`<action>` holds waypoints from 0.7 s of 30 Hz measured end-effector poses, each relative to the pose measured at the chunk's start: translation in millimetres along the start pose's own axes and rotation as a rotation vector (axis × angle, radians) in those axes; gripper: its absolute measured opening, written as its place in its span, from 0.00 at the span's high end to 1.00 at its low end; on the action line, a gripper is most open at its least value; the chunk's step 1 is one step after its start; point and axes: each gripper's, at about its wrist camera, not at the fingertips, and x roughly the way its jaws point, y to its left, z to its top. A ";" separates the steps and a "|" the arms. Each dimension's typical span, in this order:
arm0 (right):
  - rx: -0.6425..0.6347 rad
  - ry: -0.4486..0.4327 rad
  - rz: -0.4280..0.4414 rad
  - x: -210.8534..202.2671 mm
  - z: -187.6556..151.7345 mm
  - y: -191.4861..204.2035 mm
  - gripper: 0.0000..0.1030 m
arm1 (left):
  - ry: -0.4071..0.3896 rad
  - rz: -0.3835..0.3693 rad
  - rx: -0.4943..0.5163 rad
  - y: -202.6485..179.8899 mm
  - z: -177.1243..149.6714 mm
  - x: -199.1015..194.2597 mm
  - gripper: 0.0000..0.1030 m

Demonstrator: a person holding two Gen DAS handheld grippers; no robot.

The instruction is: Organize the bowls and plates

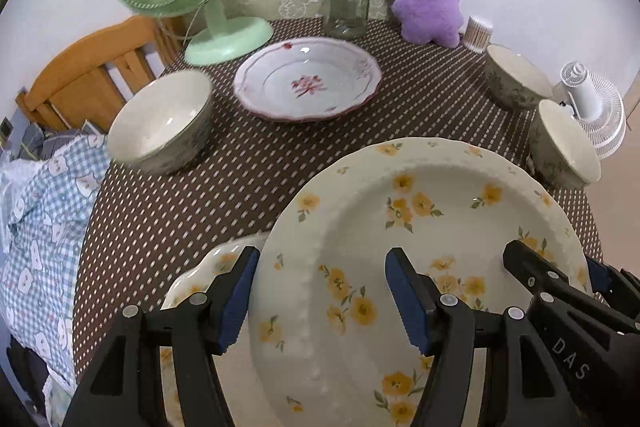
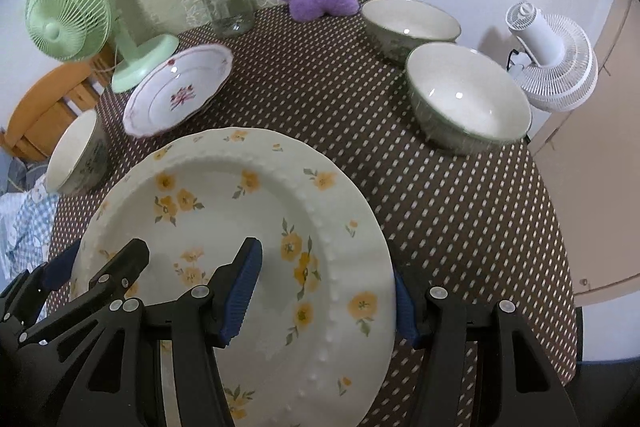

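Both grippers — the left gripper (image 1: 320, 291) on one rim, the right gripper (image 2: 326, 287) on the opposite — hold the yellow-flowered plate (image 1: 424, 227) in their jaws, raised above the counter (image 1: 248, 163) and a second flowered plate (image 1: 200, 275) beneath.

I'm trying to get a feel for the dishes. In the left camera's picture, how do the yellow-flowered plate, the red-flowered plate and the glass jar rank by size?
1. Yellow-flowered plate, though it is nearest the camera, which exaggerates it.
2. Red-flowered plate.
3. Glass jar, farthest away.
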 end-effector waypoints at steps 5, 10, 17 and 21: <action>-0.016 0.018 -0.004 -1.4 -18.1 17.8 0.39 | 0.015 0.000 -0.015 18.1 -15.2 -3.7 0.37; -0.023 0.025 -0.011 -3.2 -33.0 31.9 0.39 | 0.026 -0.006 -0.013 32.8 -28.0 -5.1 0.37; -0.036 0.039 -0.030 -0.8 -50.5 44.4 0.39 | 0.056 -0.018 -0.002 48.8 -51.6 -2.3 0.37; -0.042 0.042 -0.037 0.5 -59.5 53.7 0.39 | 0.062 -0.020 -0.001 56.8 -60.8 2.1 0.37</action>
